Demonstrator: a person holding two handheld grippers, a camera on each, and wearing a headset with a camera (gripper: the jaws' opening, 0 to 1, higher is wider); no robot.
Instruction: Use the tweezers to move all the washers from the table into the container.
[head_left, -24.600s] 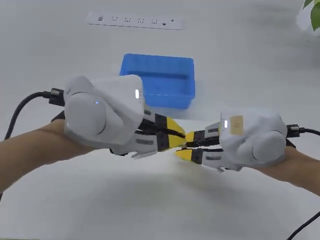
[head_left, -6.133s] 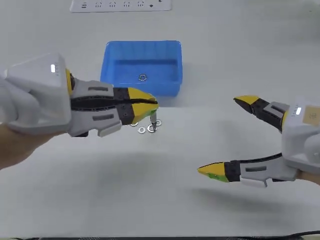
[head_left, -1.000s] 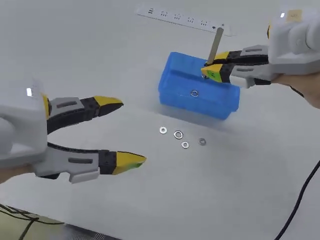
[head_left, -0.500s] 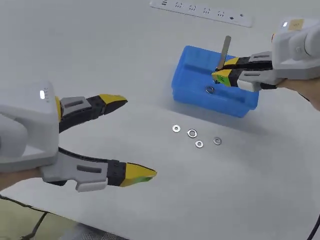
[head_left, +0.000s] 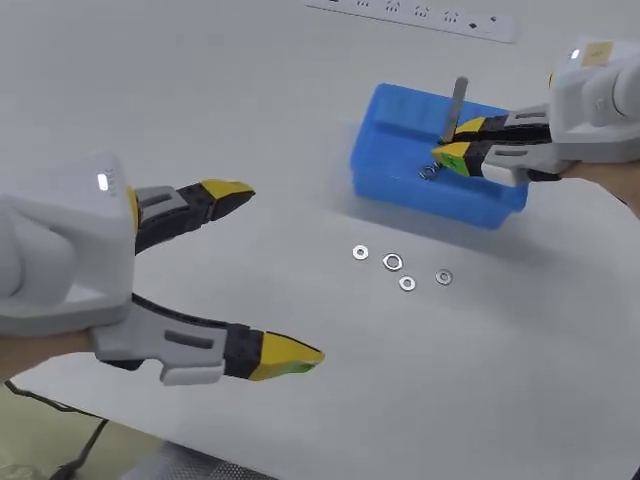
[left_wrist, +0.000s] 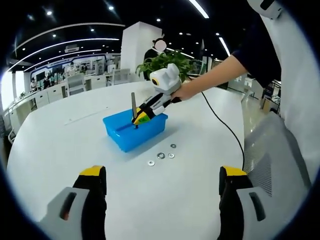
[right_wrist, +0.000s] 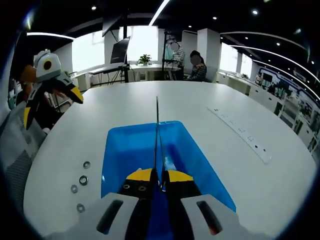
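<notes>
The blue container (head_left: 400, 170) stands on the white table with one washer (head_left: 428, 172) lying inside. My right gripper (head_left: 449, 154) hovers over it, shut on the tweezers (head_left: 458, 103), which stick up from the jaws. Their lower tips are hidden. Several washers (head_left: 392, 262) lie on the table just in front of the container. My left gripper (head_left: 275, 272) is wide open and holds nothing, near the table's front left. In the left gripper view the container (left_wrist: 134, 131), washers (left_wrist: 160, 155) and right gripper (left_wrist: 145, 116) sit ahead. In the right gripper view the tweezers (right_wrist: 157, 130) run forward over the container (right_wrist: 125, 150).
A white power strip (head_left: 420, 14) lies behind the container. The table's front edge (head_left: 120, 425) runs along the lower left, with a cable below it. A potted plant (left_wrist: 162, 60) stands behind the container, and people stand far back in the room.
The head camera has shifted. My right gripper with the tweezers has come lower over the container, closer to the washer inside. The left gripper stays open.
</notes>
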